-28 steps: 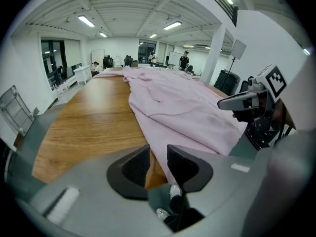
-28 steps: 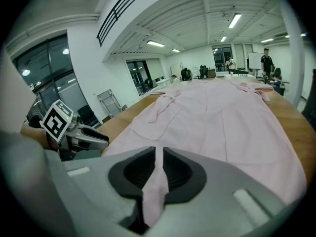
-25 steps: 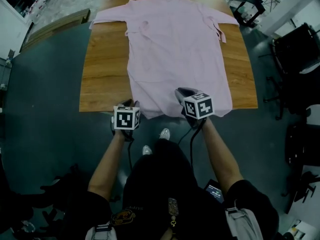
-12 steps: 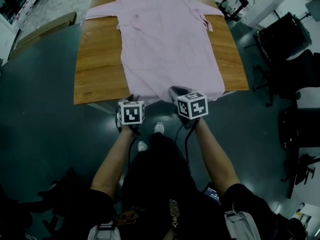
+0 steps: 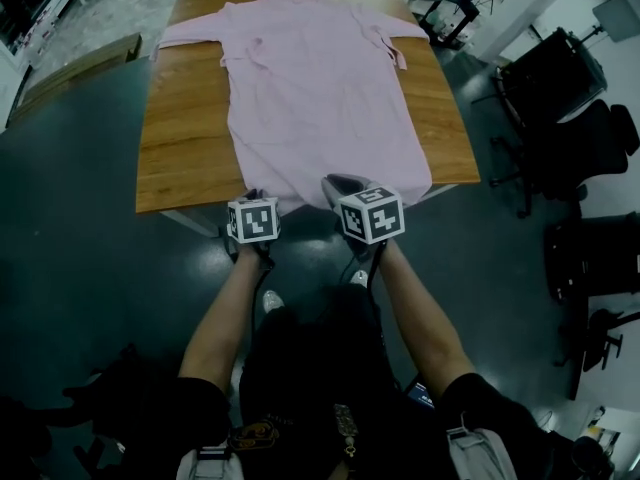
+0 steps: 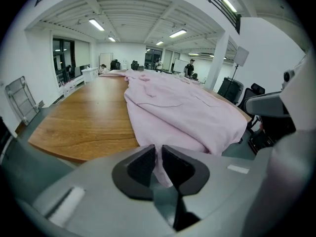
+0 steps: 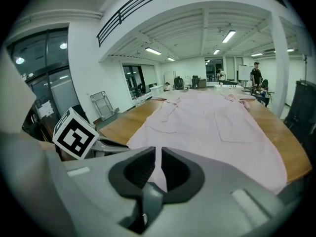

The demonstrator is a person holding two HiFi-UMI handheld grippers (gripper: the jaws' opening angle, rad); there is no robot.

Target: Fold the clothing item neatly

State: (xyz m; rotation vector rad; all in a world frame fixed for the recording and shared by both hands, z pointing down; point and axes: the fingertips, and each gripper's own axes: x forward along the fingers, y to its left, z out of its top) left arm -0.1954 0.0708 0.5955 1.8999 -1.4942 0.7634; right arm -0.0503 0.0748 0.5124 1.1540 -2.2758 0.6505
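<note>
Wooden desk (image 5: 180, 158) carrying a pink shirt (image 5: 320, 98), spread flat and face up. The shirt's long axis runs straight away from the person, with the collar and sleeves at the far edge and the hem (image 5: 300, 196) at the near edge, a little of it hanging over. Both forearms reach forward side by side, roughly parallel, and each gripper tips downward toward the near edge of the desk. The left gripper (image 5: 251, 198) sits at the near left corner of the hem. The right gripper (image 5: 336, 184) sits just to its right, slightly farther in over the cloth and nearer the middle of the hem. The rest of the shirt therefore lies ahead of both pairs of jaws, toward the far side. The left jaws have just been closing and now stand narrow, with a pinch of pink cloth between the pads. The right jaws are likewise narrow and clamp a fold of the hem. Judged from this layout, the coming move would carry the hem along the long axis toward the collar, and both hands are equally placed for it.
</note>
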